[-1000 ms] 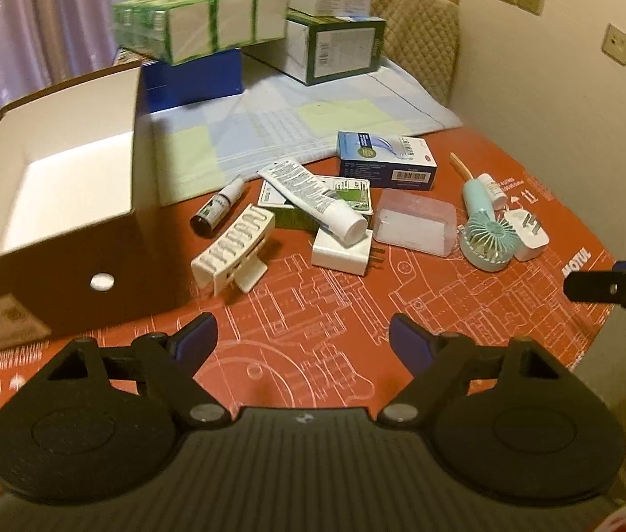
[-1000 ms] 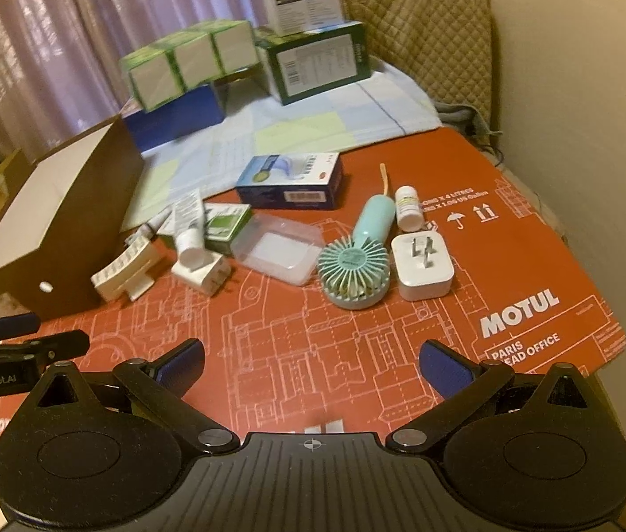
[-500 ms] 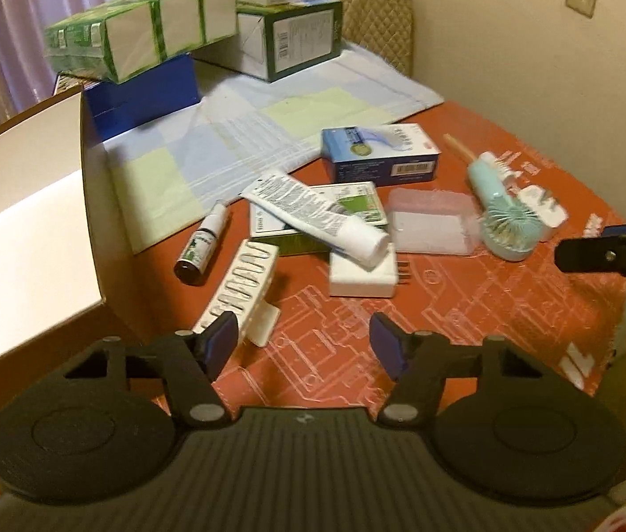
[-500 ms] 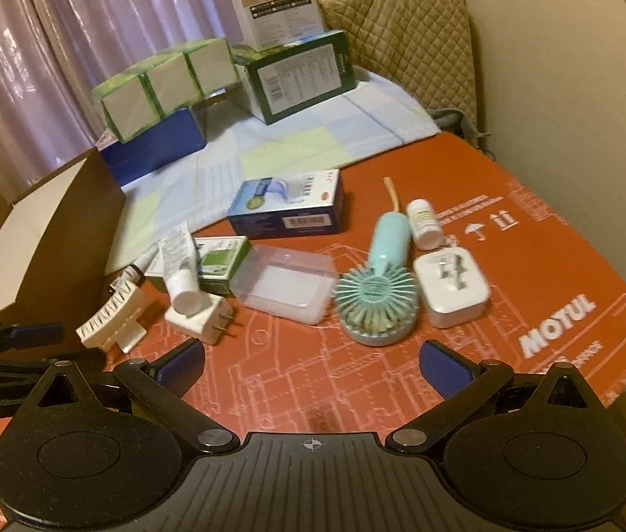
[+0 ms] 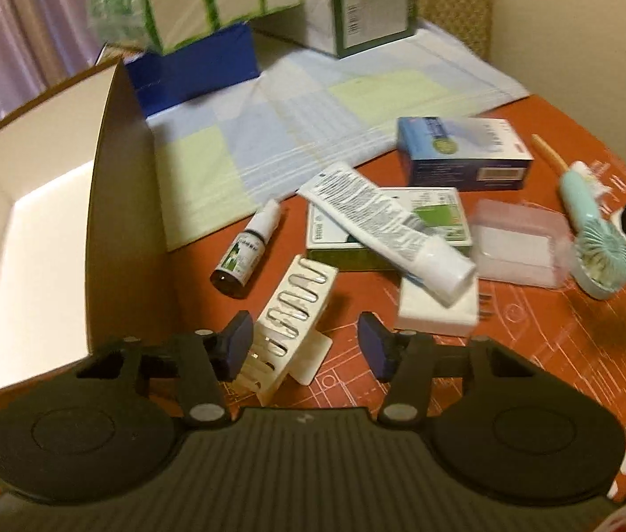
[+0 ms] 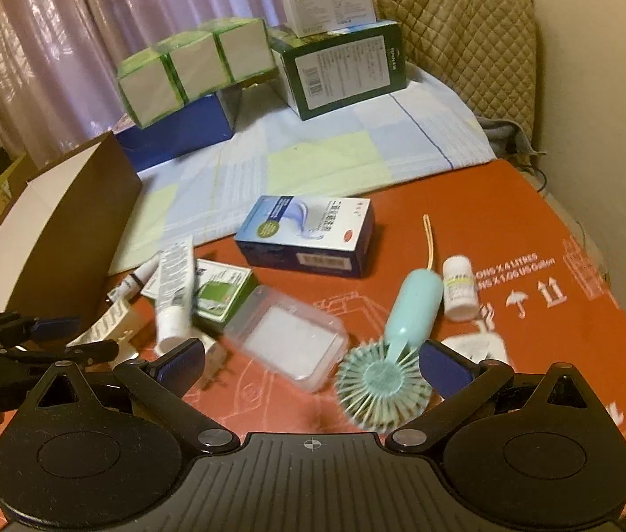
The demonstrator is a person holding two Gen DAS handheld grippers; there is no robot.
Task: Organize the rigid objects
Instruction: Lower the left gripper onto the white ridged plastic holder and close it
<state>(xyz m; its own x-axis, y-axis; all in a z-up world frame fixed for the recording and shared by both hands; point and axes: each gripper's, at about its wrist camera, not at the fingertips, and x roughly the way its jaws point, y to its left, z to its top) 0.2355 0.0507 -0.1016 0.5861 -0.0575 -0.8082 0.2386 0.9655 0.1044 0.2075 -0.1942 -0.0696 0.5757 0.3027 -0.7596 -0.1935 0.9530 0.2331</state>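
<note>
While the left gripper [image 5: 304,346] hangs over the near end of the white slotted clip [image 5: 288,317], its jaws have just been closing, the clip between the pads with no clear press yet. Clip lies on the red mat [image 5: 534,332] just beside the open brown box [image 5: 104,204]. Right gripper [image 6: 313,365] jaws stand wide apart, empty, over the clear plastic case [image 6: 288,339] and the mint hand fan [image 6: 394,354].
</note>
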